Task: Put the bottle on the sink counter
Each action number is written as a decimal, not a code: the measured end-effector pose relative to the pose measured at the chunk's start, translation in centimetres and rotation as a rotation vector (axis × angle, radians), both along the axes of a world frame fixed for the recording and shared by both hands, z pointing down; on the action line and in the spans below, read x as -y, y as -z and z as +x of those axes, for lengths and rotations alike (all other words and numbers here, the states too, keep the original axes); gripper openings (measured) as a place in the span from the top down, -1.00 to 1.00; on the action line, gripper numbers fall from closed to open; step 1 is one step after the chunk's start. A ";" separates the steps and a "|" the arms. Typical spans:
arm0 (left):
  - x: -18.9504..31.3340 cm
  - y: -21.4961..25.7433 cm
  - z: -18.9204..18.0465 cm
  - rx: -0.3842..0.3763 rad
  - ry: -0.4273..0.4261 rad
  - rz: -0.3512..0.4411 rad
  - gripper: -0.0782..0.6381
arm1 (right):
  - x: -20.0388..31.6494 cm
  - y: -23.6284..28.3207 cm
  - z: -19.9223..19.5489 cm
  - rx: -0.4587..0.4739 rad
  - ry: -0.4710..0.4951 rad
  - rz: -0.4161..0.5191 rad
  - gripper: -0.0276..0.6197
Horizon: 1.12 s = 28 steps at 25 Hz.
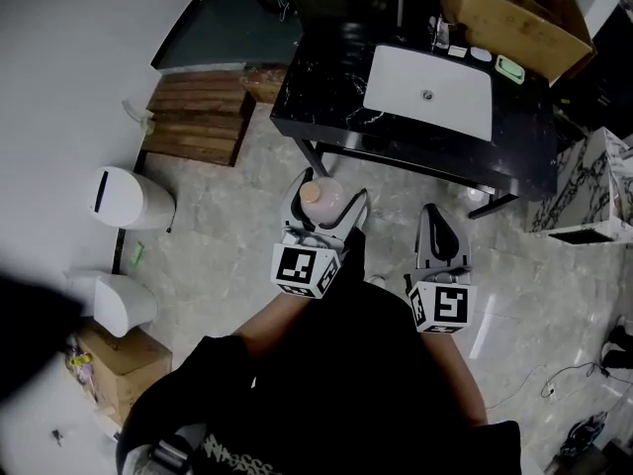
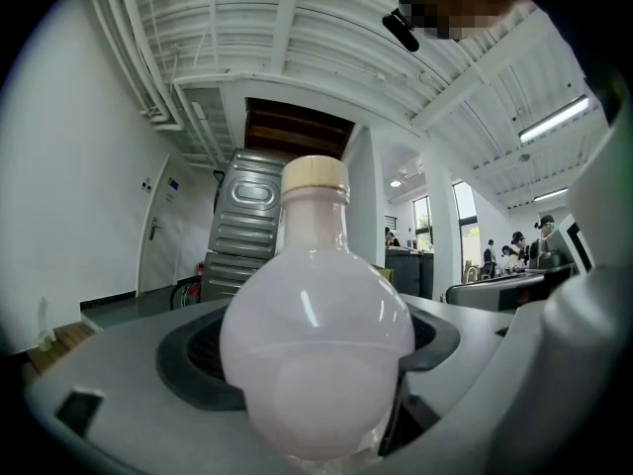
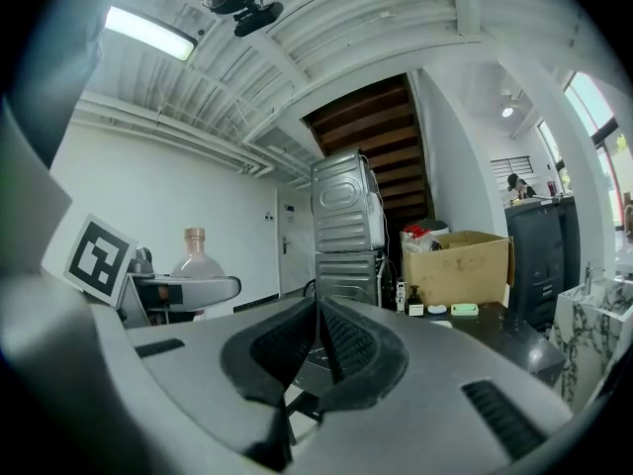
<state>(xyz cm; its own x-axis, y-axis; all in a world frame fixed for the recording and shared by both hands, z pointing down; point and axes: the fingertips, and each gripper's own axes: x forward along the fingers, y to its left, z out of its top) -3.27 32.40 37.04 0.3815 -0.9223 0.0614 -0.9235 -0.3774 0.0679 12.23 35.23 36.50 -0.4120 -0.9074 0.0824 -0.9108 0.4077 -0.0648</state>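
A round-bellied bottle [image 1: 318,200] of pale pink liquid with a tan cap stands upright between the jaws of my left gripper [image 1: 331,208], which is shut on its belly. In the left gripper view the bottle [image 2: 316,325] fills the centre, with the dark pads [image 2: 188,349] hugging both sides. My right gripper [image 1: 431,216] hangs beside it, shut and empty; its ribbed pads [image 3: 341,339] meet with nothing between them. The black marble sink counter [image 1: 326,92] with a white basin [image 1: 430,92] lies ahead, beyond both grippers.
A large cardboard box [image 1: 514,8] and small toiletries [image 1: 509,67] sit at the counter's far right end. Two white bins [image 1: 134,198] stand by the left wall, near wooden steps [image 1: 198,117]. A marble block [image 1: 593,191] stands at the right.
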 end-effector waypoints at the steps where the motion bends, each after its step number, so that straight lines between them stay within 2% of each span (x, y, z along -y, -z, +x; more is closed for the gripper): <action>1: 0.6 -0.1 0.2 -0.002 -0.006 -0.002 -0.34 | 0.5 -0.1 0.1 -0.001 -0.004 -0.004 0.79; 6: 4.7 -1.0 1.1 -0.007 -0.026 -0.026 -0.34 | 3.9 -0.2 0.5 -0.021 -0.013 -0.014 0.79; 12: 11.6 -2.3 -0.2 -0.028 -0.019 -0.056 -0.34 | 10.8 -1.2 -0.3 -0.038 -0.014 -0.053 0.79; 18: 19.6 -2.4 -2.9 -0.041 -0.020 -0.065 -0.34 | 18.7 0.0 -3.5 -0.064 0.022 -0.056 0.79; 23: 25.5 -2.5 -4.9 -0.059 -0.049 -0.065 -0.34 | 24.5 0.5 -5.9 -0.087 0.004 -0.045 0.79; 28: 29.8 -3.1 -6.3 -0.058 -0.090 -0.064 -0.34 | 28.1 -0.2 -7.4 -0.116 -0.023 -0.062 0.79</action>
